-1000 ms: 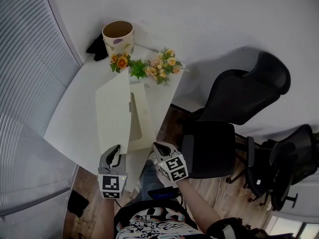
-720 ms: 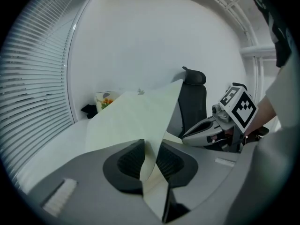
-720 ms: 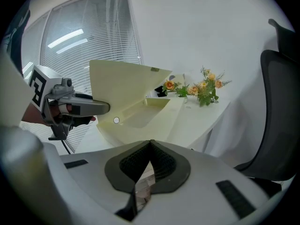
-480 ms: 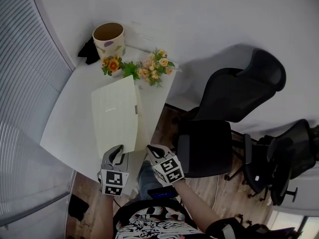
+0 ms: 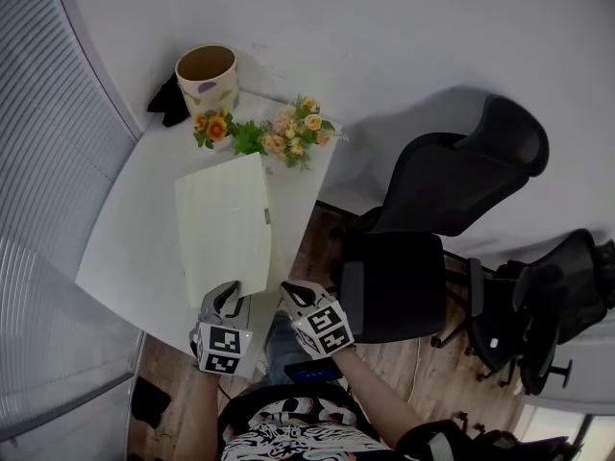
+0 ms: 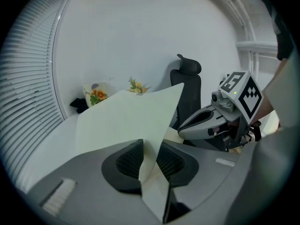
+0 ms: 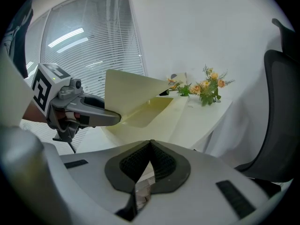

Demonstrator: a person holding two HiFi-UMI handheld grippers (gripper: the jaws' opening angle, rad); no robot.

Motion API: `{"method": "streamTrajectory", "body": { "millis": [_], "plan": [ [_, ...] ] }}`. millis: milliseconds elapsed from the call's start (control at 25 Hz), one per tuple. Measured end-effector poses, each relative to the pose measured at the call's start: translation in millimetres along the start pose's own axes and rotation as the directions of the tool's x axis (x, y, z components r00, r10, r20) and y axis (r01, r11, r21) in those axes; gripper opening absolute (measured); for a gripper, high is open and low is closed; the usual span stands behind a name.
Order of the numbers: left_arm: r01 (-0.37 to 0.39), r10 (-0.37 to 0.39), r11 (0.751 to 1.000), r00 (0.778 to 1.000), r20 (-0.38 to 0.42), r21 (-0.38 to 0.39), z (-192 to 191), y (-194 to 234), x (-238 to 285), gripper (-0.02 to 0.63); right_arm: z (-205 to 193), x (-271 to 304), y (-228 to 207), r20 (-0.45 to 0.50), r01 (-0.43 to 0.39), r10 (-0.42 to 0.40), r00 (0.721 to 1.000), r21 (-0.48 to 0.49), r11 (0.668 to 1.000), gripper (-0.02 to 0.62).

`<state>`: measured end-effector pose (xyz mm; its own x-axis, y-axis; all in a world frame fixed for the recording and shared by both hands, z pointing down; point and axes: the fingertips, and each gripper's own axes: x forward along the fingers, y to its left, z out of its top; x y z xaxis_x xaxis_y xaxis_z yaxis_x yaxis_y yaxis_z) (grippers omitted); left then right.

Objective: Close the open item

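Table (image 5: 133, 221): cream lid (image 5: 223, 224) perhaps ajar, edge between opening left claw (image 5: 231, 294); right claw (image 7: 150, 149) together.

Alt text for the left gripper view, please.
The left gripper is opening its jaws with a corner of the pale lid between them, the lid sloping away over the white table. The right gripper hovers at right before a black chair; flowers sit far back.

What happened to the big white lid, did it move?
Yes. The lid has swung down toward the table, now covering the base that showed beside it before, while the flowers behind it stayed put.
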<state>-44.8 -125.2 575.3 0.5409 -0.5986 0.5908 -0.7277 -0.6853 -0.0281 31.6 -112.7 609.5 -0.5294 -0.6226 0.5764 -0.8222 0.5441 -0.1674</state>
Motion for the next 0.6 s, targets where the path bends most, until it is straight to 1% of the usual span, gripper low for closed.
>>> {"method": "streamTrajectory", "body": {
  "millis": [120, 400, 600],
  "plan": [
    [0.007, -0.007, 1.000, 1.000, -0.030, 0.011, -4.8, -0.5, 5.4, 0.077, 0.6, 2.2, 0.7, -0.008, -0.004, 0.004, 1.000, -0.011, 1.000, 0.002],
    [0.014, -0.005, 0.998, 0.991, -0.133, 0.061, -15.7, -6.8, 15.5, 0.083, -2.4, 1.1, 2.1, -0.022, -0.030, 0.030, 0.999, -0.024, 0.999, 0.002],
    [0.033, -0.020, 0.997, 0.984, -0.178, 0.070, -17.9, -7.7, 20.3, 0.089, -1.4, 2.1, 1.4, -0.020, -0.041, 0.040, 0.999, -0.027, 0.999, 0.002]
  ]
}}
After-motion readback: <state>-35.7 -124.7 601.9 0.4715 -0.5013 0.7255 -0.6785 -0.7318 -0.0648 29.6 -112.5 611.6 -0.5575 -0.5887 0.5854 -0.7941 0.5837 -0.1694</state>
